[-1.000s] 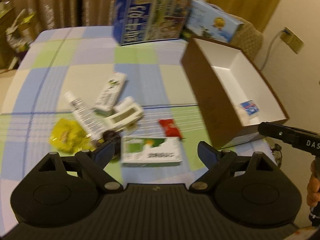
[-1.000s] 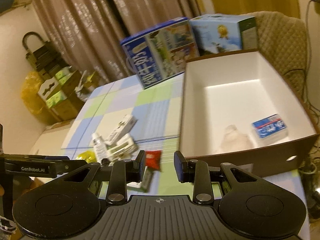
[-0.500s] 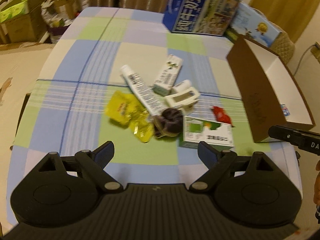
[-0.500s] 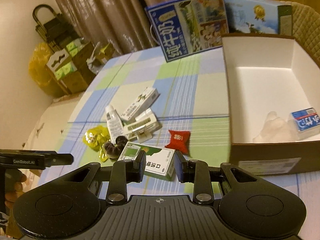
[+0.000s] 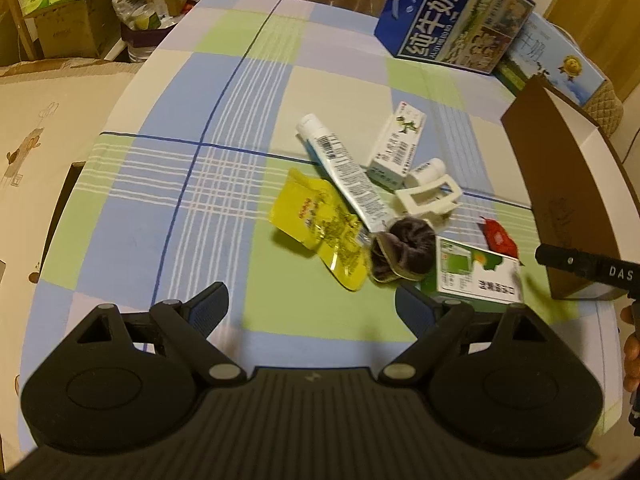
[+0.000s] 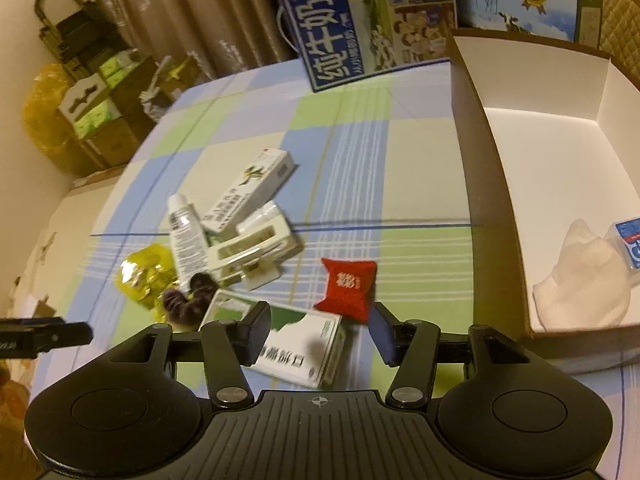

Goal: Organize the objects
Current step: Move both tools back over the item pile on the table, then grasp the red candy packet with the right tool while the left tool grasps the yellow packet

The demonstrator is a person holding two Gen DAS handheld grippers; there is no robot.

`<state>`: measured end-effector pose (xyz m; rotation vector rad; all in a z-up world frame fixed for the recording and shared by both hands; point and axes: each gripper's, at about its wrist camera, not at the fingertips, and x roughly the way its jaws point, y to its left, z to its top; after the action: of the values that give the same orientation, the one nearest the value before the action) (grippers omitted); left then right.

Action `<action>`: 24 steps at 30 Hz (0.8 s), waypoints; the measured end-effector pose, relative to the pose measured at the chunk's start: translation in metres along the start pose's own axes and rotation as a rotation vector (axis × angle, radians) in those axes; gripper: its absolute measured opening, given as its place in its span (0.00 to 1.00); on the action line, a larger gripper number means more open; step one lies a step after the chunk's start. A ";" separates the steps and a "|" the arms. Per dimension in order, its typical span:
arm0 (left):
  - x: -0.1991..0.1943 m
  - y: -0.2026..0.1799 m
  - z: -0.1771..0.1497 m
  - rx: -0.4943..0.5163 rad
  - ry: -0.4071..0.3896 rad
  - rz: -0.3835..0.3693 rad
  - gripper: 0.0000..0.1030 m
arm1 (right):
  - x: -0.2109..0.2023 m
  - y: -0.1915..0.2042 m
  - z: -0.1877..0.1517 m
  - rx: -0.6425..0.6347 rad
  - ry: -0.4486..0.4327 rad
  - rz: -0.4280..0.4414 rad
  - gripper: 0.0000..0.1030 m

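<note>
In the left wrist view, the left hand-held gripper [image 5: 311, 306] hangs above the desk [image 5: 168, 208] with its checked blue and green cloth; its jaws stand wide apart and hold nothing. A small heap lies before it: a yellow foil sachet [image 5: 320, 226], a white squeeze tube with a barcode [image 5: 346, 174], a white carton with a green figure [image 5: 396, 144], a cream plastic hair claw [image 5: 430, 198], a dark brown fabric scrunchie [image 5: 404, 256], a flat green and white medicine box [image 5: 476, 278] and a small red packet [image 5: 498, 238]. The brown cardboard box with a white inside [image 5: 560, 208] stands at the right edge.

In the right wrist view, the right hand-held gripper [image 6: 320, 330] is also open and empty, low over the green and white medicine box [image 6: 302, 354], with the red packet [image 6: 351, 290] just beyond. Inside the brown box [image 6: 496, 216] lie only a white crumpled thing [image 6: 580, 276] and a small blue and white pack [image 6: 630, 240].

I judge the task to be at an early stage: two things are in the box, seven wait outside.
</note>
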<state>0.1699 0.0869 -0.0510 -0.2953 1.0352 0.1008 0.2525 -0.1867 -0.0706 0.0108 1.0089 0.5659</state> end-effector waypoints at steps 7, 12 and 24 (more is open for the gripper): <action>0.024 0.010 0.012 -0.007 0.016 0.010 0.85 | 0.030 -0.003 0.011 0.015 0.044 -0.059 0.50; 0.043 0.014 0.020 -0.036 0.022 -0.026 0.85 | 0.045 -0.006 0.013 0.026 0.072 -0.071 0.50; 0.085 0.021 0.030 -0.132 -0.017 -0.140 0.68 | 0.050 -0.015 0.014 0.049 0.078 -0.081 0.47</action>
<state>0.2330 0.1111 -0.1137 -0.4856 0.9902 0.0450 0.2906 -0.1735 -0.1072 -0.0090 1.0939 0.4702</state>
